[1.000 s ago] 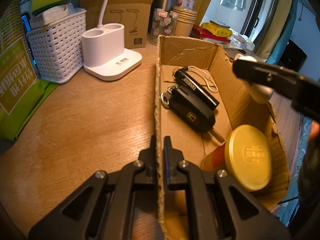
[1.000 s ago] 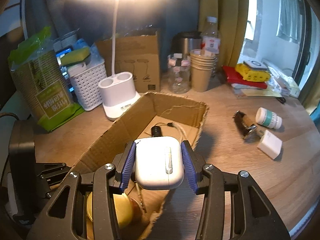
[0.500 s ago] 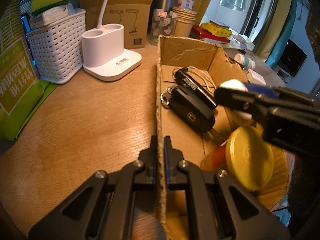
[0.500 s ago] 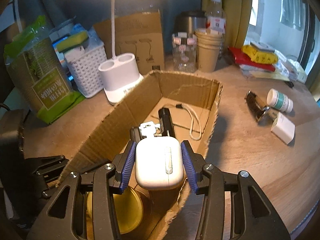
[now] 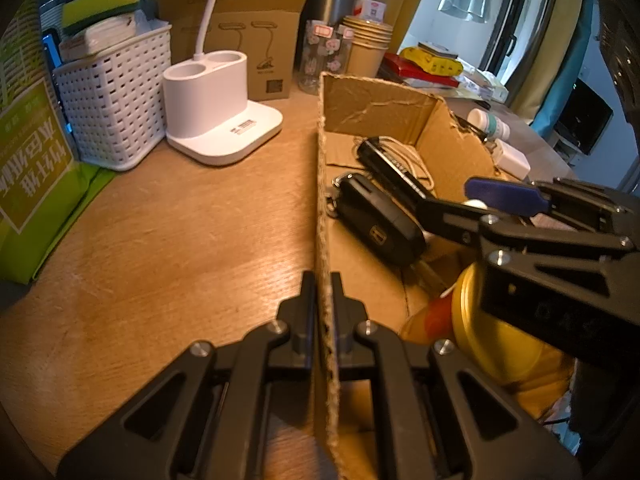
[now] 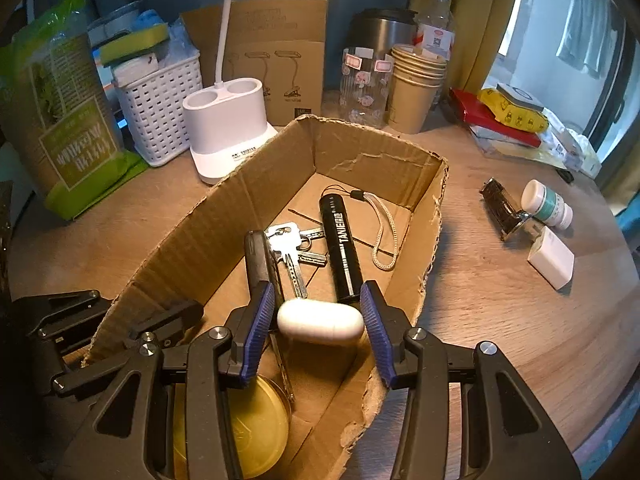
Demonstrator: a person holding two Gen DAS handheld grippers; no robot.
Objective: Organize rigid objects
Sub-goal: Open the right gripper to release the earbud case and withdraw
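Note:
My left gripper (image 5: 322,280) is shut on the near side wall of the open cardboard box (image 5: 360,108), one finger on each side. In the right wrist view, my right gripper (image 6: 318,292) is down inside the box (image 6: 360,136), shut on a white earbud case (image 6: 320,322) that sits between its blue pads. The case hangs just above the box floor. Below and ahead of it lie a black car key fob (image 6: 260,256), silver keys (image 6: 290,244) and a black flashlight (image 6: 342,256) with a cord. A yellow-lidded jar (image 6: 256,428) lies at the box's near end.
On the wooden table to the right of the box are a pill bottle (image 6: 546,204), a white charger (image 6: 552,258) and a small metal piece (image 6: 500,208). Behind the box stand a white lamp base (image 6: 228,120), a white basket (image 6: 160,108), a green bag (image 6: 68,128) and paper cups (image 6: 416,92).
My right gripper has come down from above the box rim into the box with the earbud case, tipping further downward. The left gripper has kept its hold on the wall.

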